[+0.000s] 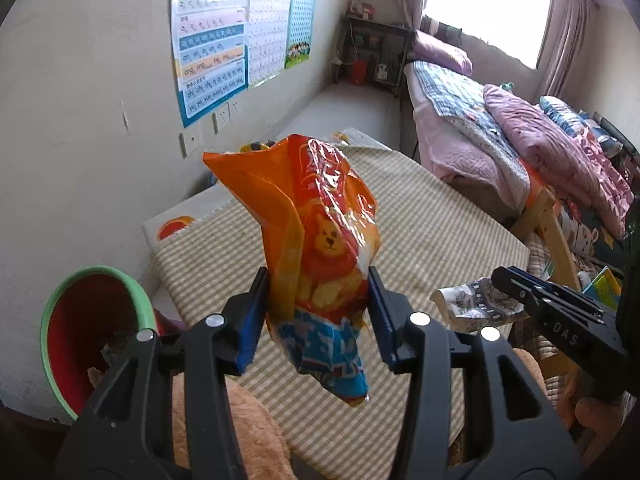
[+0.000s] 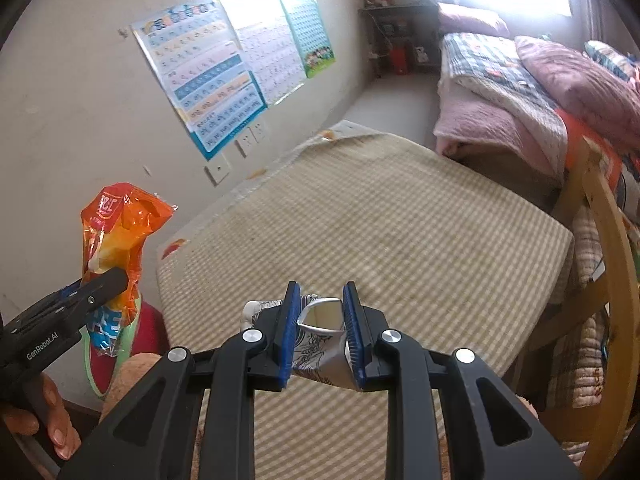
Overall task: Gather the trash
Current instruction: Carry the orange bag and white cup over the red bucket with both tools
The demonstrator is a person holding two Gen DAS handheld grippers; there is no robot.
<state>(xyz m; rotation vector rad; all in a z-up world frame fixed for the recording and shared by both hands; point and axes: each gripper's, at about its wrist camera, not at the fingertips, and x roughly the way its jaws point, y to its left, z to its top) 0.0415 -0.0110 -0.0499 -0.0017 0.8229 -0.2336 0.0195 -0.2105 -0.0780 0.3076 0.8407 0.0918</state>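
Both pairs of jaws are clenched on rubbish: the left gripper (image 1: pixel 318 312) pinches an orange snack bag (image 1: pixel 316 248) around its middle, holding it upright in the air, and the right gripper (image 2: pixel 322 332) squeezes a crumpled printed carton (image 2: pixel 320 344) between its blue pads; neither piece touches the surface below.

At the far left a red bin (image 1: pixel 86 332) with a green rim stands against the wall, tilted toward the camera, with some scraps already inside; the bag hangs just right of it and, in the right wrist view, directly above its rim; the carton is well to the right, over the near edge of the mat.

The bag is thin, glossy film, so it could slide out of the pads if swung quickly, or catch on the rim and fall outside if let go too soon; the carton is crushed open at the top and could spring or twist loose as the grip eases; the two grippers may also crowd each other over one narrow opening.

Below lies a beige checked mat (image 2: pixel 380 220), soft and flat; a brown plush toy (image 1: pixel 248 432) sits at its near edge; posters (image 1: pixel 224 36) hang on the left wall; a bed (image 1: pixel 500 120) with pink bedding runs along the right under a bright window (image 1: pixel 484 4).
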